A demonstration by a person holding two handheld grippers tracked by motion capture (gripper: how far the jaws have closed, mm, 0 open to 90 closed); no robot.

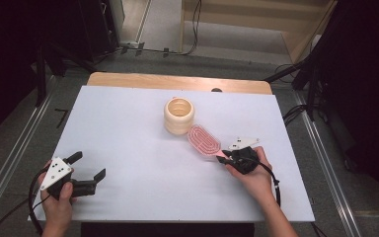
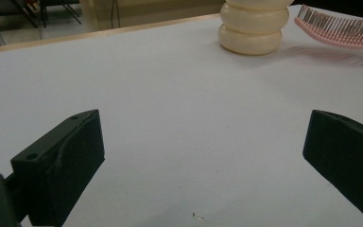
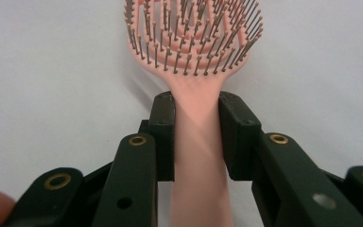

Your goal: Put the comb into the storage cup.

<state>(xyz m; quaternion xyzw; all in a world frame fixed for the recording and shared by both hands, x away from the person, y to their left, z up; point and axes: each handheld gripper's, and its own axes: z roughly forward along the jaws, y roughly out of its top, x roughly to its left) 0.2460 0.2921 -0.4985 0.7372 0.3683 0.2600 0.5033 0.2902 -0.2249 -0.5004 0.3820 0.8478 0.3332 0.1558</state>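
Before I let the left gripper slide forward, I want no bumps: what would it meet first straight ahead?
Probably nothing soon: the left gripper stands open over bare white table. The cream ribbed cup and the pink hairbrush lie farther off, right of its line, though depth is hard to judge.

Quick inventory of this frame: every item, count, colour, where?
hairbrush: 1, pink, right of table centre, bristles up, head raised off the table beside the holder, handle clamped in the right gripper
holder: 1, cream, ribbed and open-topped, upright at table centre towards the far side
table: 1, white top with a wooden far edge
cables: several, black, on the floor beyond the table
left gripper: 1, black with a grey plate, near left corner, jaws wide open, nothing between them
right gripper: 1, black, near right, shut on the hairbrush handle
hands: 2, one holding each gripper, coming in from the near edge
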